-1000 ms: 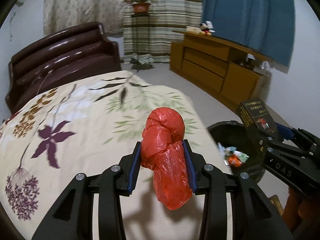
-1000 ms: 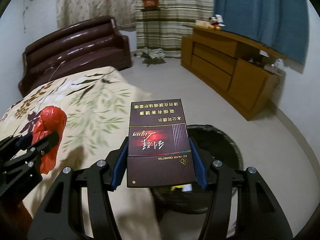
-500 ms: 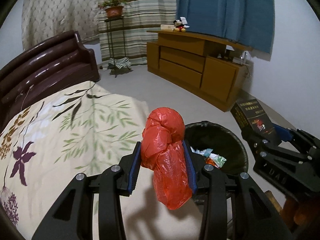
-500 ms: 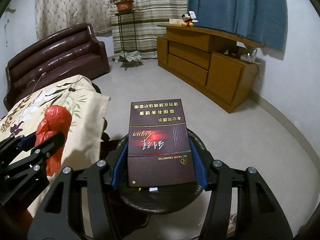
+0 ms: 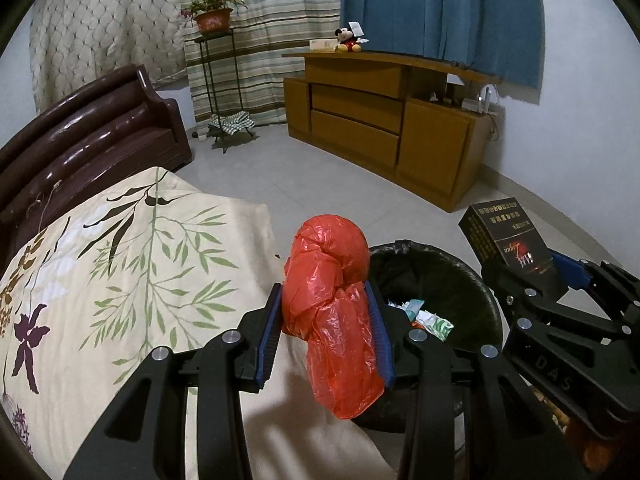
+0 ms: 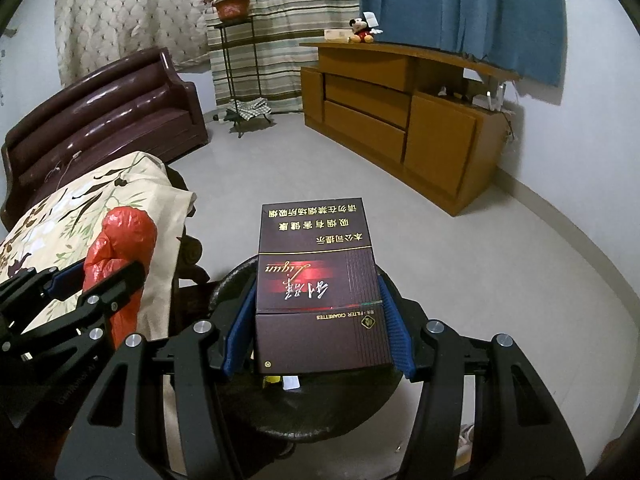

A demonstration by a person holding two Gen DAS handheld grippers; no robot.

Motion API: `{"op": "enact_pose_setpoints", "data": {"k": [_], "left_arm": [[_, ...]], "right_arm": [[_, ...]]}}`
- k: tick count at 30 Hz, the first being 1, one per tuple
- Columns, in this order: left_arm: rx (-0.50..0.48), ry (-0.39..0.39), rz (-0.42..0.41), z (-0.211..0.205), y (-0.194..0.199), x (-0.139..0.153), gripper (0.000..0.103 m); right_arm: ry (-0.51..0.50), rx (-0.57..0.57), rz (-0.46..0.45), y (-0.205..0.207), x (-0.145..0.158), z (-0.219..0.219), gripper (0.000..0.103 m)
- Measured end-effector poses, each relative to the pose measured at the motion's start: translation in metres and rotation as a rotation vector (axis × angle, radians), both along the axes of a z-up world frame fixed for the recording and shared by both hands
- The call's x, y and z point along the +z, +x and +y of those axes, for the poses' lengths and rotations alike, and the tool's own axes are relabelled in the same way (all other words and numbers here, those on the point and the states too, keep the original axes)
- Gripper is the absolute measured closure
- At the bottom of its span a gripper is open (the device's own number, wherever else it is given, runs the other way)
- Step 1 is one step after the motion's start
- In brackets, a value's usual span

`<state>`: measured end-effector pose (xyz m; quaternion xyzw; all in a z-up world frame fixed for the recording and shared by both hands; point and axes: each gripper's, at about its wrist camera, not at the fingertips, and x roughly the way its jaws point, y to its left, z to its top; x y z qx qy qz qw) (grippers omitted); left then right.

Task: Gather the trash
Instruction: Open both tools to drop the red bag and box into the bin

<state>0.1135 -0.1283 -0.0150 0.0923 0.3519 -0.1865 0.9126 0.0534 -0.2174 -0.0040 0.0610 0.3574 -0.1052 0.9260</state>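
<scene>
Both hand-held grippers now over bin (image 5: pixel 436 280): left (image 5: pixel 326 320) clamps red bag (image 5: pixel 332 312), right (image 6: pixel 316 320) cigarette box (image 6: pixel 318 288); trash visible left view.

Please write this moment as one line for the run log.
left gripper: holds red plastic bag | right gripper: holds cigarette box | trash bin: below both

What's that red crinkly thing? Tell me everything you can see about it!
It is a red plastic bag, thin, shiny and crumpled into a long bundle with a rounded knob on top and a loose tail hanging below. The left gripper pinches its middle between two blue pads. It hangs in the air, upright, over the edge of the flowered bedspread, beside the black trash bin.
</scene>
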Motion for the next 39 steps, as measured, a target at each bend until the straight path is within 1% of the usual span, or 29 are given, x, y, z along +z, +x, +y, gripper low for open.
{"op": "enact_pose_setpoints", "data": {"k": [12,15,17,18,19,21,23,26,34,39], "left_arm": [[-0.009,0.017,0.013,-0.014,0.008,-0.004,0.063],[-0.011,0.028,0.024,-0.018,0.011,-0.007,0.059],[-0.010,0.028,0.029,-0.019,0.013,-0.007,0.049],[-0.009,0.026,0.029,-0.019,0.013,-0.006,0.047],[-0.008,0.027,0.026,-0.019,0.013,-0.007,0.045],[-0.004,0.028,0.024,-0.019,0.013,-0.007,0.043],[-0.003,0.030,0.025,-0.019,0.013,-0.008,0.039],[-0.003,0.027,0.021,-0.018,0.012,-0.008,0.038],[-0.001,0.011,0.018,-0.014,0.010,-0.007,0.035],[0.001,0.002,0.012,-0.011,0.006,-0.004,0.034]], "right_arm": [[0.016,-0.026,0.013,0.010,-0.010,-0.010,0.047],[0.026,-0.030,0.021,0.014,-0.013,-0.015,0.047],[0.039,-0.032,0.026,0.016,-0.015,-0.017,0.044],[0.044,-0.037,0.026,0.016,-0.015,-0.018,0.041],[0.046,-0.040,0.025,0.016,-0.016,-0.019,0.041],[0.048,-0.045,0.024,0.015,-0.016,-0.019,0.041],[0.047,-0.049,0.023,0.015,-0.016,-0.020,0.041],[0.041,-0.057,0.019,0.013,-0.014,-0.019,0.041],[0.022,-0.102,0.007,0.005,-0.010,-0.020,0.028],[0.020,-0.118,0.008,0.000,-0.009,-0.019,0.027]]}}
